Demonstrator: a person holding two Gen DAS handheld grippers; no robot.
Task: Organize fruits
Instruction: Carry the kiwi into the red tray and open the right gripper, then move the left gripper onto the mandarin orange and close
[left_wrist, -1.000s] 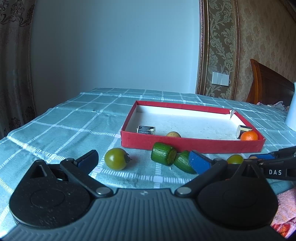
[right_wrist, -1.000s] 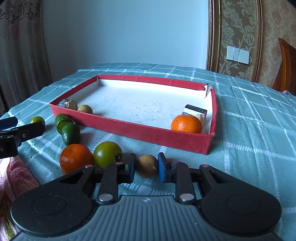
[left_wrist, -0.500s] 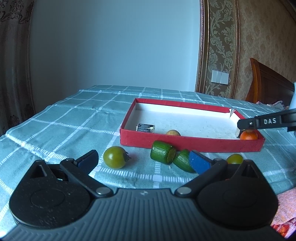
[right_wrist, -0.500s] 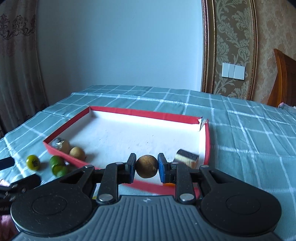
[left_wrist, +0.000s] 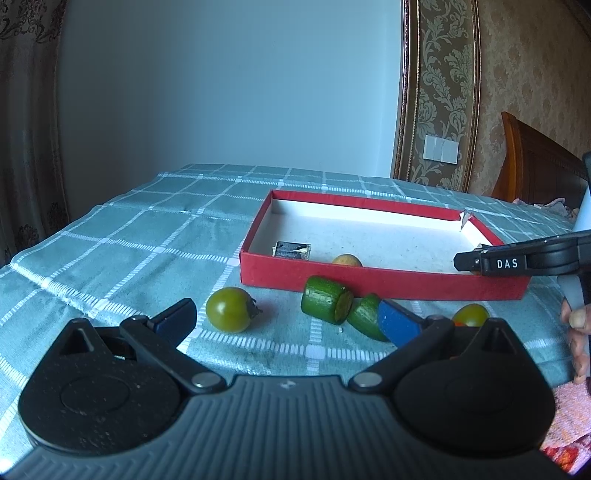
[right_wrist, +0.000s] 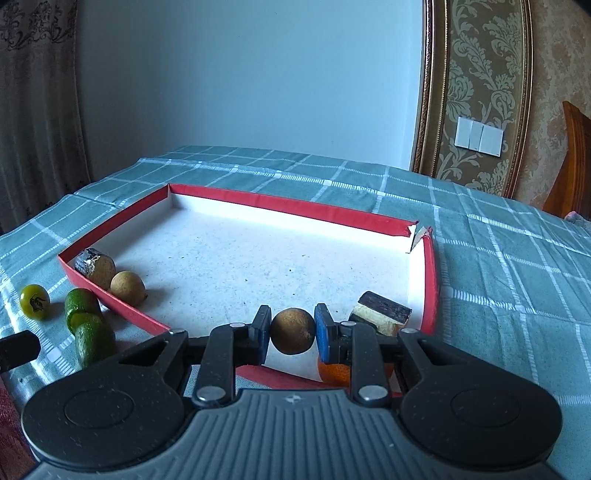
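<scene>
Right wrist view | right gripper (right_wrist: 292, 331) clamped on brown round fruit (right_wrist: 292, 331), held above red tray (right_wrist: 288, 202) near front wall | lower onto bare floor, clear of orange (right_wrist: 334, 373) and dark block (right_wrist: 381, 312) | left gripper (left_wrist: 286, 319) spread wide, empty

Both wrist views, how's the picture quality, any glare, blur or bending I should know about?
Left wrist view: sharp, with a bluish cast; the red tray has a bright strip along its far inner wall, and the door frame bows from the fisheye. Right wrist view: also sharp; the brown fruit in the right gripper is crisp, the tray floor is brightly lit, and the corners darken.
</scene>
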